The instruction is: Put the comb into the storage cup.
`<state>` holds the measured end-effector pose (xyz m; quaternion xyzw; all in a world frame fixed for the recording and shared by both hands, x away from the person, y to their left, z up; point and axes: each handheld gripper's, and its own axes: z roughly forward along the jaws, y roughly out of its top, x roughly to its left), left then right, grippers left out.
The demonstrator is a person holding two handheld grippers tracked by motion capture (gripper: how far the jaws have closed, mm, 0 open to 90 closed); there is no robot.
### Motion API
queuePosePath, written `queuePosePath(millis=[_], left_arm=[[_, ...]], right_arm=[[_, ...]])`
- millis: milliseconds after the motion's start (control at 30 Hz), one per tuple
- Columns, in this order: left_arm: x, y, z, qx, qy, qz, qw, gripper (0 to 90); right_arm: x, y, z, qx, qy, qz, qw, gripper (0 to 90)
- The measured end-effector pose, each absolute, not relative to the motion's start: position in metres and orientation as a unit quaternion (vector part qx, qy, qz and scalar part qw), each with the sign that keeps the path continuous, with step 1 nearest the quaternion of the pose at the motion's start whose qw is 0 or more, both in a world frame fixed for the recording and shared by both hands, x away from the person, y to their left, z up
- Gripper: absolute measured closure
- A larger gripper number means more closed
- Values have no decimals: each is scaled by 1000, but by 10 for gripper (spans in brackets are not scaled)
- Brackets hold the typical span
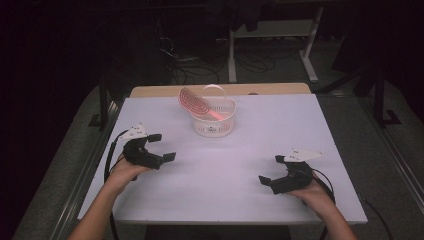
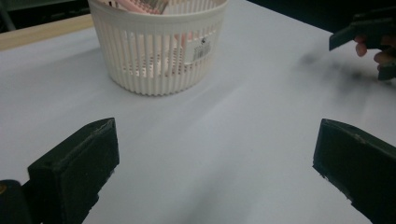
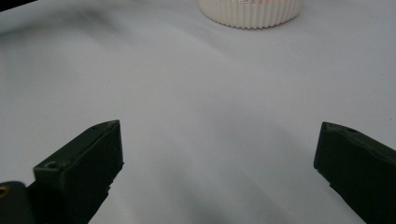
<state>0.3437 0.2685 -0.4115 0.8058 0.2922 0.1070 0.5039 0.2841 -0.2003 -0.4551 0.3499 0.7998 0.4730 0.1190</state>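
Note:
A white slatted basket (image 1: 214, 125) stands at the far middle of the white table (image 1: 225, 200). A pink round slotted piece (image 1: 194, 101) leans out of it on the left, beside a pale ring-shaped piece (image 1: 214, 90). My left gripper (image 1: 162, 147) rests at the table's left, open, nothing between its jaws. My right gripper (image 1: 272, 169) rests at the front right, open and empty as well. In the left gripper view the basket (image 2: 159, 51) is close ahead, and the other gripper (image 2: 369, 37) sits far right. The basket's base (image 3: 251, 13) lies at the top of the right gripper view.
A wooden strip (image 1: 150, 91) runs along the table's far edge. Beyond it are white desk legs (image 1: 232, 55) and cables on a dark floor. A black stand (image 1: 103, 105) rises at the table's left side.

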Motion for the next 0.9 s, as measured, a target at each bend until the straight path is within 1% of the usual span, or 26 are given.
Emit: queuePosePath(millis=[600,900], left_arm=[[317,271,-435,816,276,101,498,5],[309,273,-442,819,275,110,492,5]], right_arm=[[283,-200,-456,350,801,470,120,9],[283,-200,-455,349,802,470,122,9]])
